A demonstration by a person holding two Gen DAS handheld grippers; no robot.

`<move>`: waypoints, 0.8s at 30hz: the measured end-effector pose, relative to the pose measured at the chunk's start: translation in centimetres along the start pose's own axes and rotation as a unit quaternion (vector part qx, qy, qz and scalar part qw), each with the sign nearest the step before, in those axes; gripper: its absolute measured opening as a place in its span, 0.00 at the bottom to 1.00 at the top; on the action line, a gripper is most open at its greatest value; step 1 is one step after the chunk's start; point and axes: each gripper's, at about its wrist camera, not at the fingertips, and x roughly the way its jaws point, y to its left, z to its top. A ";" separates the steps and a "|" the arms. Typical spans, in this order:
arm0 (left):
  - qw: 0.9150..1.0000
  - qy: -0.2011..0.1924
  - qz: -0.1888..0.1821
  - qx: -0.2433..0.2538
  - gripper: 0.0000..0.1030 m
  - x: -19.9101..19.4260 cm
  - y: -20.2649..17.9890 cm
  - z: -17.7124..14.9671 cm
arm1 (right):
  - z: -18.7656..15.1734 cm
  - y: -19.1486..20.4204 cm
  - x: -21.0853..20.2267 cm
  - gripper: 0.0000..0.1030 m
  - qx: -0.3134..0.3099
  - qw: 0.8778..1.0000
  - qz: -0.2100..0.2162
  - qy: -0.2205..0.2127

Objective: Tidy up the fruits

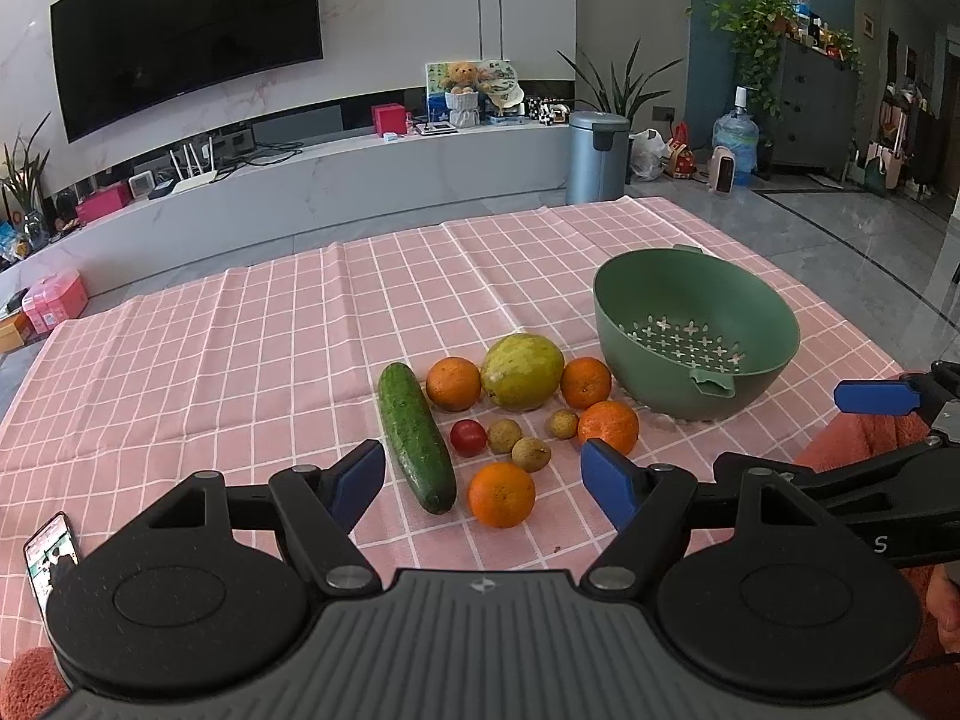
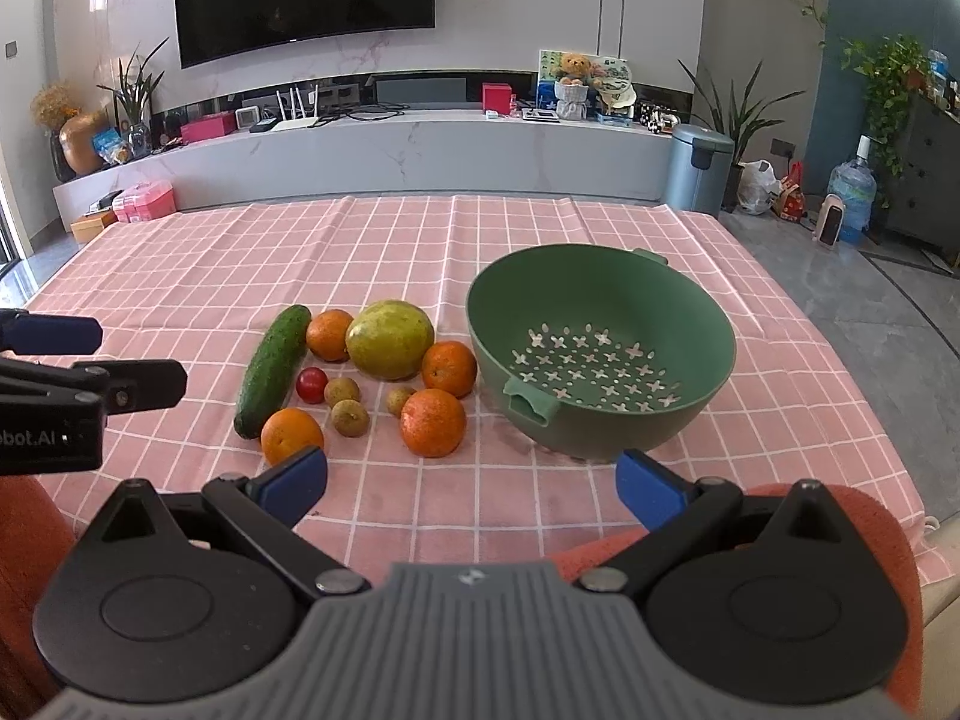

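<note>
Both grippers hang low over the near edge of the pink checked cloth point(image 2: 180, 276), the left gripper point(image 1: 483, 483) and the right gripper point(image 2: 471, 483) each spread wide and holding nothing. Ahead lie 4 oranges point(image 1: 501, 493), a cucumber point(image 1: 416, 437), a mango point(image 1: 522, 371), a tomato point(image 1: 468, 437) and 3 small brown fruits point(image 1: 531, 453), clustered just left of the green colander point(image 2: 600, 354).

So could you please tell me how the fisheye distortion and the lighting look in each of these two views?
Left wrist view: the television bows strongly, corners vignette black, and the fruit is sharp under soft daylight. Right wrist view: straighter at centre, bent at the edges; the green colander casts only a faint shadow, with mild floor glare at right.
</note>
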 end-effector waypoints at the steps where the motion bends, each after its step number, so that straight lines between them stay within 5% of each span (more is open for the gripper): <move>1: 1.000 0.000 0.000 0.000 0.85 0.0 0.0 0.0 | 0.0 0.0 0.0 0.95 -0.001 1.000 0.000 0.000; 24: 1.000 -0.004 -0.003 0.000 0.85 -0.6 0.0 0.2 | -0.1 -0.4 0.0 0.95 0.006 1.000 -0.005 0.004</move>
